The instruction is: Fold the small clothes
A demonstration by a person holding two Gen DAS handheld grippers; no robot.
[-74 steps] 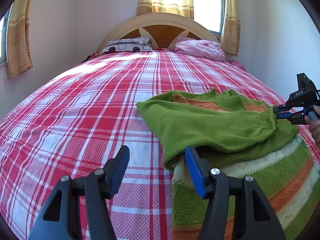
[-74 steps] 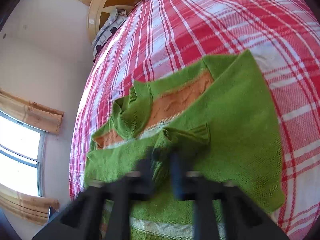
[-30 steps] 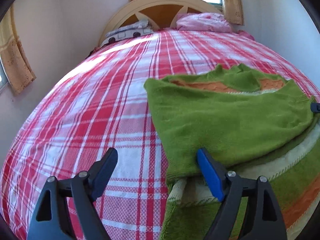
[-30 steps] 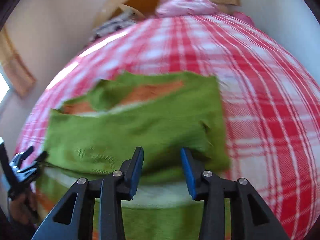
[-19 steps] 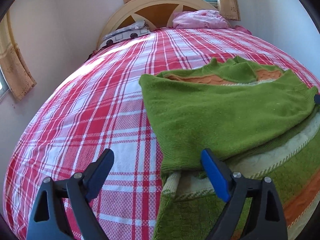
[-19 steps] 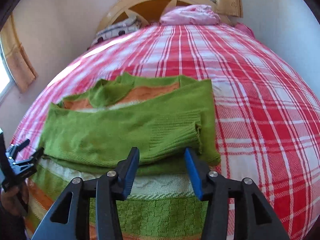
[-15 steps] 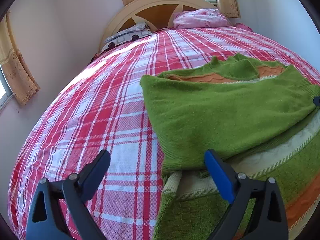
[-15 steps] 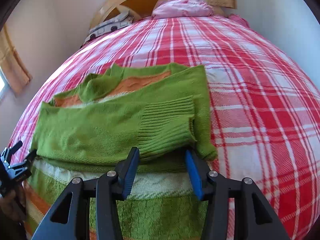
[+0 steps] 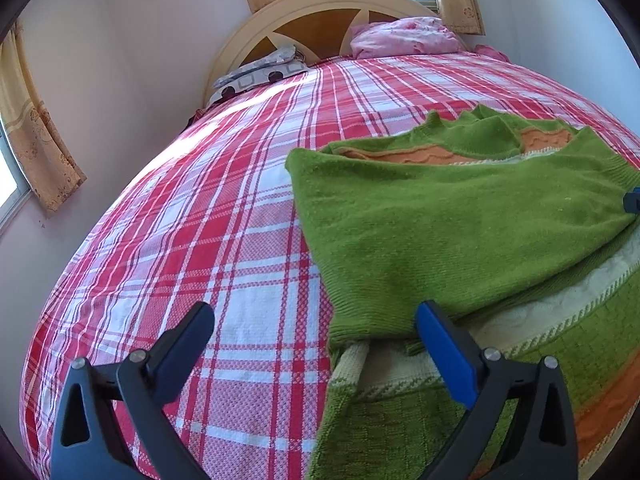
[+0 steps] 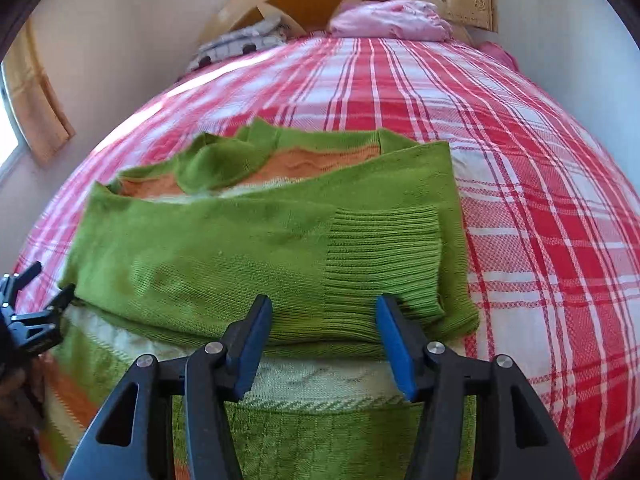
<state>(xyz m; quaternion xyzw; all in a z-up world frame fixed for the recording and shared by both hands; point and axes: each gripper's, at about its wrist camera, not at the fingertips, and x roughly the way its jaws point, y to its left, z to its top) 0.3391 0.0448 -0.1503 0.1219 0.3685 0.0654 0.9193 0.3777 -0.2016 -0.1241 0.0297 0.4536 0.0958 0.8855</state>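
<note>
A green knit sweater (image 9: 460, 220) with orange and cream stripes lies flat on the red plaid bedspread (image 9: 224, 216). Both sleeves are folded across its body, and the ribbed cuff (image 10: 380, 256) rests near its right side. My left gripper (image 9: 316, 332) hovers over the sweater's left edge, its jaws opening wide and holding nothing. My right gripper (image 10: 324, 328) sits just before the folded sleeve's near edge. Its jaws are opening, and the pads (image 10: 394, 340) do not press the cloth. The left gripper (image 10: 32, 308) also shows at the sweater's far left, held by a hand.
A pink pillow (image 9: 404, 36) and a patterned pillow (image 9: 260, 72) lie against the wooden headboard (image 9: 320, 12). Walls close in on both sides of the bed, with curtains (image 9: 36, 148) at the left window. Bare bedspread stretches left of and beyond the sweater.
The right gripper let go of the sleeve cuff, which now lies flat on the sweater's body. Both grippers' jaws have spread wider. The left gripper stayed in place.
</note>
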